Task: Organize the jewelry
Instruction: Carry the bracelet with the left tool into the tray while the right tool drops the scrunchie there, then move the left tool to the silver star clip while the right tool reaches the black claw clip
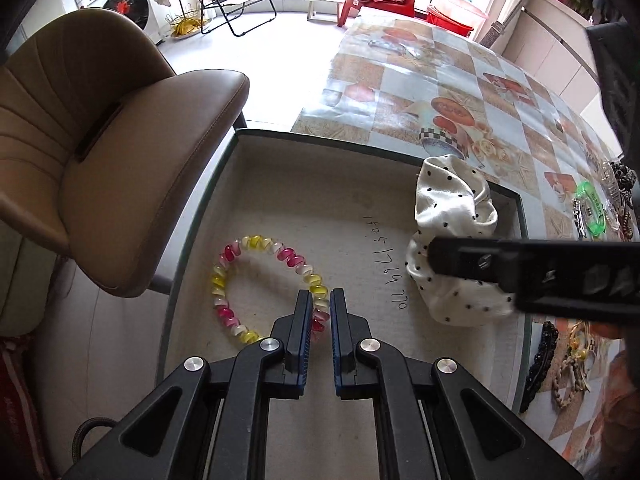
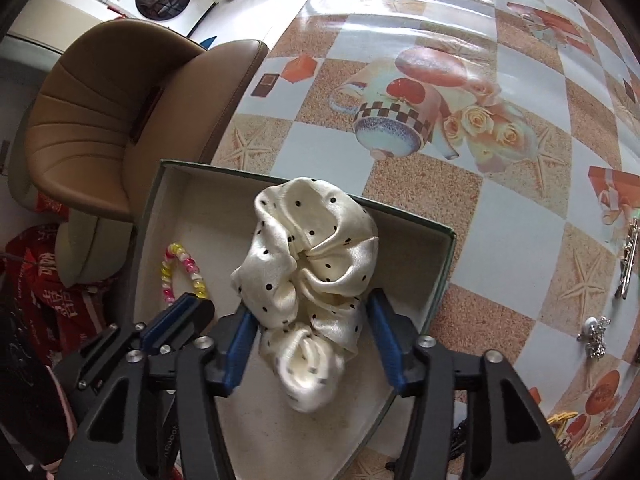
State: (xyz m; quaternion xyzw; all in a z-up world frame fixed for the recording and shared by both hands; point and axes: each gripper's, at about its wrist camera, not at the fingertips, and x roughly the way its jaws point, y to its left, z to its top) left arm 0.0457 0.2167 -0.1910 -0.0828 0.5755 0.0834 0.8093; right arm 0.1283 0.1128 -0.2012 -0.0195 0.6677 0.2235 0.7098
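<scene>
In the left wrist view, the left hand-held gripper (image 1: 321, 308) points steeply down into the box (image 1: 280, 152), its two blue-padded jaws drawn close together on the near arc of the coil bracelet (image 1: 264, 284). A bead or two of the bracelet sits in the narrow slot between the pads, so it looks pinched there, while the rest of the loop lies flat on the box floor, spreading away to the left and ahead of the jaws. To let it go, the jaws need only part; the bracelet already rests inside the box.

In the right wrist view, the right hand-held gripper (image 2: 308, 340) stands with its jaws well apart, one on each side of the dotted scrunchie (image 2: 312, 256). The pads do not appear to press the cloth; the scrunchie lies slack between them on the box floor, its bulk stretching ahead from the fingertips toward the far wall of the box, which its top edge leans on. The right hand is clearly the nearer one to it, and the way out is straight up.

Farther off, on the patterned worktop (image 2: 400, 184) to the right of the box, a silver hair clip (image 2: 629, 260) and a sparkly brooch (image 2: 596, 336) wait, well apart from both hands.
</scene>
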